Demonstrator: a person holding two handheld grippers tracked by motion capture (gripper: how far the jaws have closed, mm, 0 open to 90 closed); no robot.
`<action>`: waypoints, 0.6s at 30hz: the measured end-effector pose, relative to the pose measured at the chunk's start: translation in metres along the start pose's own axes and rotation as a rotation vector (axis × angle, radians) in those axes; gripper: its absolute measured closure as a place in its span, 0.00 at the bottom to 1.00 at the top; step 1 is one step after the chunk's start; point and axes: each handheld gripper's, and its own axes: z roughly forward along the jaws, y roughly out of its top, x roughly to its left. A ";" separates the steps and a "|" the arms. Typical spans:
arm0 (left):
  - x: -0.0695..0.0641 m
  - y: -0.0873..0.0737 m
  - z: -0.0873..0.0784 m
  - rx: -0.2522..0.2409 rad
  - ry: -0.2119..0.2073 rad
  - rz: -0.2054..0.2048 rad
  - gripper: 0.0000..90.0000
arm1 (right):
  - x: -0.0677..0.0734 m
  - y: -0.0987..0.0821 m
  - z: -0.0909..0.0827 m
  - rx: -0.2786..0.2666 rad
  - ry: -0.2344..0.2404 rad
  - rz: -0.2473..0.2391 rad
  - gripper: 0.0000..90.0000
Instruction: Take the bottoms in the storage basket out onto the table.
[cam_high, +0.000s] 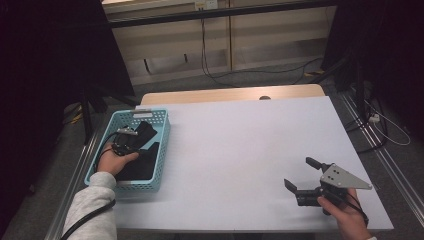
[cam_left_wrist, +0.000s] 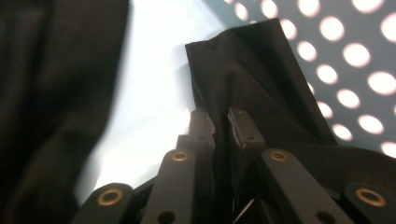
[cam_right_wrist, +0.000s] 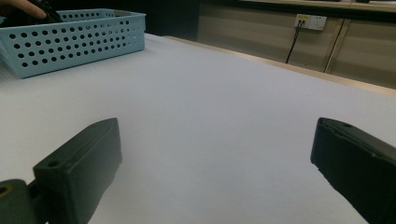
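Observation:
A light blue perforated basket (cam_high: 165, 134) stands at the table's left edge with black cloth (cam_high: 145, 131) lying in it. My left gripper (cam_high: 131, 135) reaches down into the basket. In the left gripper view its jaws stand close together, and my left gripper (cam_left_wrist: 220, 122) pinches a raised fold of the black cloth (cam_left_wrist: 252, 79) in front of the basket wall (cam_left_wrist: 332, 46). More dark cloth lies blurred at the left of that view. My right gripper (cam_high: 298, 171) hovers low over the white table (cam_high: 240, 150) near its front right corner, open, with nothing between the jaws (cam_right_wrist: 217, 140).
From the right gripper view the basket (cam_right_wrist: 70, 42) sits far off across the white tabletop (cam_right_wrist: 210, 84). Beyond the table's far edge are a wall with a socket (cam_right_wrist: 310, 21) and cables on the floor (cam_high: 220, 75). Dark stands flank the table.

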 end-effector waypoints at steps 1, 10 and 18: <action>0.001 0.001 -0.002 -0.016 0.016 -0.019 0.91 | 0.000 0.000 0.000 0.001 0.000 0.000 0.01; 0.012 0.024 -0.024 -0.110 0.080 -0.062 0.99 | -0.001 0.000 0.000 -0.002 0.002 0.007 0.01; 0.028 0.026 -0.035 -0.162 0.144 -0.125 0.99 | -0.001 0.000 -0.001 -0.003 0.002 0.013 0.01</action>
